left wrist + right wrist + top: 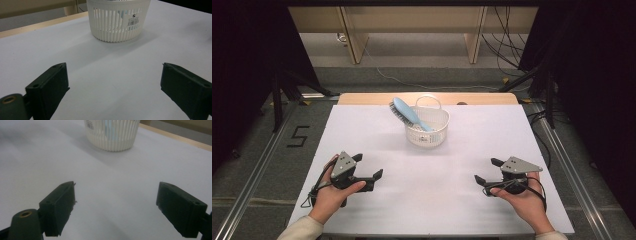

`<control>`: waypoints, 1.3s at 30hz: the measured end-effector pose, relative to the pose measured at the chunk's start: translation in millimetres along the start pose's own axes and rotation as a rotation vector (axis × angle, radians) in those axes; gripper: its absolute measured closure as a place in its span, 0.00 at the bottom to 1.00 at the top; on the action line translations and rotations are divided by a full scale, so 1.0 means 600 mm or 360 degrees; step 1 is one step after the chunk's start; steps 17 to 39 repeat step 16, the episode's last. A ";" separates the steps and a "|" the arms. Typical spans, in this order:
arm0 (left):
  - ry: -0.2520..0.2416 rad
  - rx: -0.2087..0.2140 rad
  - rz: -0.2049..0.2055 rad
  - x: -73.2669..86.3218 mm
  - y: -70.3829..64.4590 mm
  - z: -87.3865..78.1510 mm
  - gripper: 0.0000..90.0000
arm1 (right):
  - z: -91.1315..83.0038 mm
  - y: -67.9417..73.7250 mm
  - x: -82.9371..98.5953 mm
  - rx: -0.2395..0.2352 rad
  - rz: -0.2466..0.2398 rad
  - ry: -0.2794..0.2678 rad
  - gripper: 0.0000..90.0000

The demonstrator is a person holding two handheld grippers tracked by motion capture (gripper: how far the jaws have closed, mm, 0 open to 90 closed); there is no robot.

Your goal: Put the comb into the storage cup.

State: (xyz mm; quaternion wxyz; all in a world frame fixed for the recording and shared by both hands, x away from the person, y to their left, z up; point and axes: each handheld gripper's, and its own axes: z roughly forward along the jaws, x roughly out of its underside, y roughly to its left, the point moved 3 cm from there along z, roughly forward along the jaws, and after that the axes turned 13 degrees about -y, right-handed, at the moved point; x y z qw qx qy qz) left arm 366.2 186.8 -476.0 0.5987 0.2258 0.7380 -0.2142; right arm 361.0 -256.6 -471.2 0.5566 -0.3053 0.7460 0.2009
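Left tongs [368, 165] spread | right tongs [489, 170] spread | basket [427, 131] with hairbrush [410, 113] beyond, between them, well apart

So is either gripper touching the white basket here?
Apart. In the high view the left gripper and right gripper sit near the table's front, with bare white tabletop between them and the basket.

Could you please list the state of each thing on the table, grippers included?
Basket: upright on the table, handle raised.
Hairbrush: propped in the basket, bristle head sticking out over the rim to the left.
Left gripper: open, holding nothing, short of the basket.
Right gripper: open, holding nothing, short of the basket.
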 end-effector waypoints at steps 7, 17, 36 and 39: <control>0.0002 0.0007 -0.0002 0.000 0.000 0.001 0.08 | -0.002 0.002 0.000 0.0007 -0.0002 -0.0011 0.18; -0.0001 0.0011 -0.0005 0.000 -0.001 0.001 0.08 | -0.001 0.004 0.002 0.0005 -0.0006 -0.0010 0.18; -0.0001 0.0011 -0.0005 0.000 -0.001 0.001 0.08 | -0.001 0.004 0.002 0.0005 -0.0006 -0.0010 0.18; -0.0001 0.0011 -0.0005 0.000 -0.001 0.001 0.08 | -0.001 0.004 0.002 0.0005 -0.0006 -0.0010 0.18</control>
